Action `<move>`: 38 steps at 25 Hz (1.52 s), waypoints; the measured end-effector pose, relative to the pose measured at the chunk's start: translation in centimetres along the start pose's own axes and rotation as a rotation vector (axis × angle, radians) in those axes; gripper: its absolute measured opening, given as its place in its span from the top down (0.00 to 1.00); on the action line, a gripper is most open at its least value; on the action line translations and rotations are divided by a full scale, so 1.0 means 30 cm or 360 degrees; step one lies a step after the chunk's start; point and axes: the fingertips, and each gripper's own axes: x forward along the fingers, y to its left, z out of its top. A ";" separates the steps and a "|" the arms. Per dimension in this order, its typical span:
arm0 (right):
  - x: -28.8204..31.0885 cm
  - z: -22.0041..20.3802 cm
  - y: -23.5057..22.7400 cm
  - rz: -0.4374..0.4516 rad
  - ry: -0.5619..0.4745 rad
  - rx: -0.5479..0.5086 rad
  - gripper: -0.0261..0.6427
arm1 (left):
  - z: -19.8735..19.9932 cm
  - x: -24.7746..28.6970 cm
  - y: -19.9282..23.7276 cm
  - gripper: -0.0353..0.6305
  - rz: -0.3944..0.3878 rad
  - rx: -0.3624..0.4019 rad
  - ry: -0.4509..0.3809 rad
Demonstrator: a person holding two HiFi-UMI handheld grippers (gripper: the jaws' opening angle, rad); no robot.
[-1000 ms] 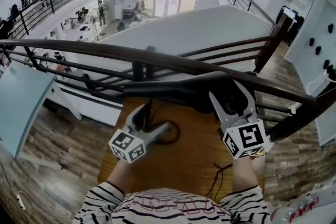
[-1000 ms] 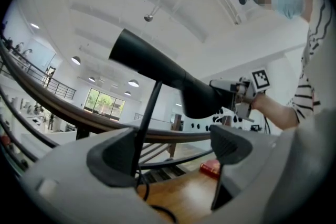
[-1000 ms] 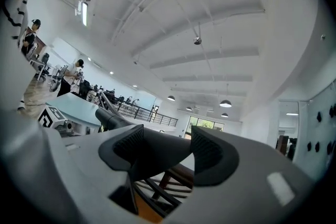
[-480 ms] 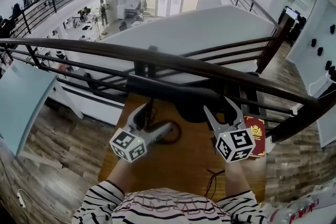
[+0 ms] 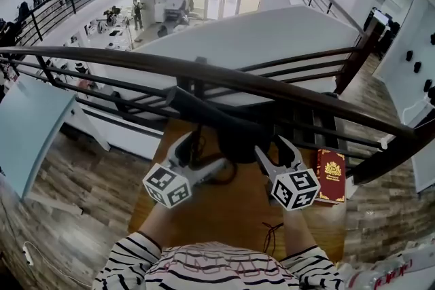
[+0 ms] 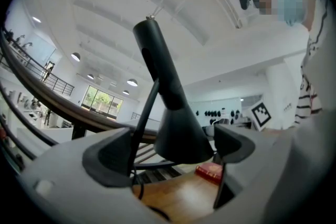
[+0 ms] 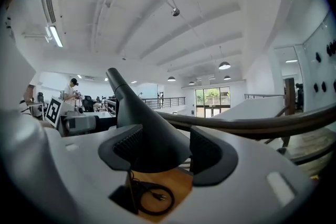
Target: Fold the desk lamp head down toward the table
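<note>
Lamp head point(image 5: 238, 140) lower, right tongs point(image 5: 272, 145) lower

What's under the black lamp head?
Under the lamp head lies the wooden table, with a coiled black cord and its plug on it. The inside of the lamp head, where a bulb would sit, can't be seen in any view.

Overhead, two close jaw-level views — lamp point(image 5: 238, 138) shared

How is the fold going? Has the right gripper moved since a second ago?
Yes. The right gripper, shut on the lamp head, has sunk away from the handrail toward the table and slightly left.
</note>
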 end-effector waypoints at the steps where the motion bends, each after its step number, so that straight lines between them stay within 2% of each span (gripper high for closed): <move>1: 0.006 -0.013 0.003 0.0009 0.0005 0.0022 0.55 | 0.000 0.001 0.000 0.21 -0.0001 -0.0002 -0.0001; 10: 0.043 -0.085 0.024 0.0078 -0.0023 0.0221 0.55 | -0.009 0.002 0.006 0.20 -0.0009 -0.0012 -0.0008; 29: 0.093 -0.149 0.071 0.0159 0.0017 0.0300 0.58 | -0.013 0.007 0.008 0.18 -0.0013 -0.0017 -0.0010; 38: 0.087 -0.162 0.060 0.0162 0.0021 0.0340 0.57 | -0.022 -0.005 0.011 0.20 -0.0015 0.0033 0.0013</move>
